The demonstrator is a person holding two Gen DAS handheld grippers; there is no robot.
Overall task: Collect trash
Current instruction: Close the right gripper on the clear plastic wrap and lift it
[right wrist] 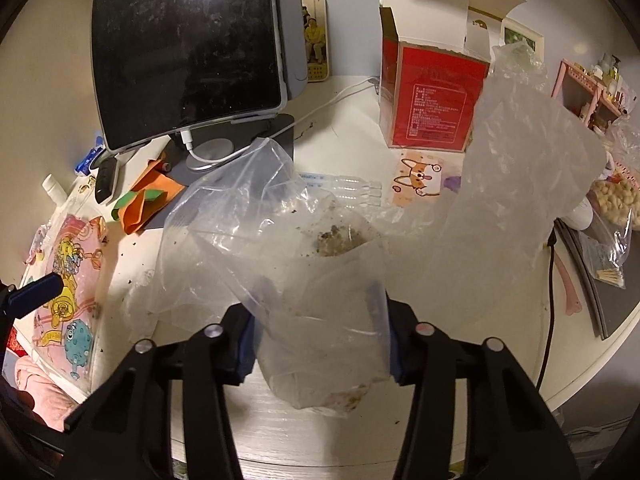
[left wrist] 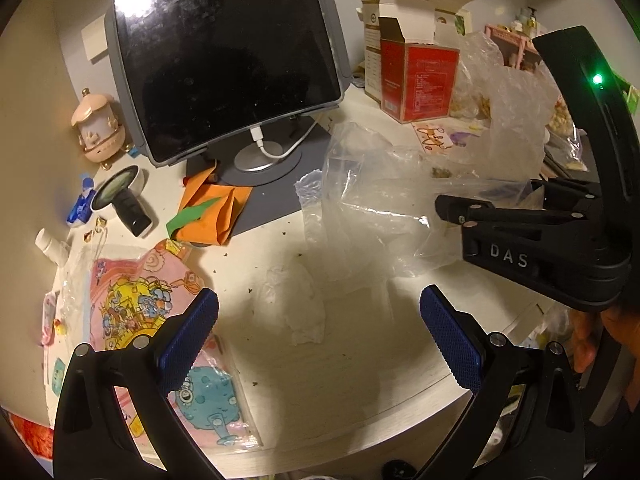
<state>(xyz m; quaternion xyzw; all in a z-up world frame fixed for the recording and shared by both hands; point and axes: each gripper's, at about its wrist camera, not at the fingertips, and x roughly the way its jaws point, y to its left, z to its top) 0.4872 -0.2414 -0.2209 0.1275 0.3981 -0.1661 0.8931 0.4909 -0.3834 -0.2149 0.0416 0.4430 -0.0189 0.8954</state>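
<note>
Clear plastic bag [right wrist: 320,280], crumbs inside, pinched between right gripper [right wrist: 320,344] fingers; left gripper [left wrist: 319,336] spread and unladen above crumpled tissue [left wrist: 294,304] lying between its fingertips; collection seemingly early, orange paper [left wrist: 212,210] ahead uncollected.

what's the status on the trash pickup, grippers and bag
Right gripper shut on clear plastic bag, crumbs inside. Left gripper open, empty, over crumpled tissue. Tissue and orange paper uncollected on desk; nothing blocking.
</note>
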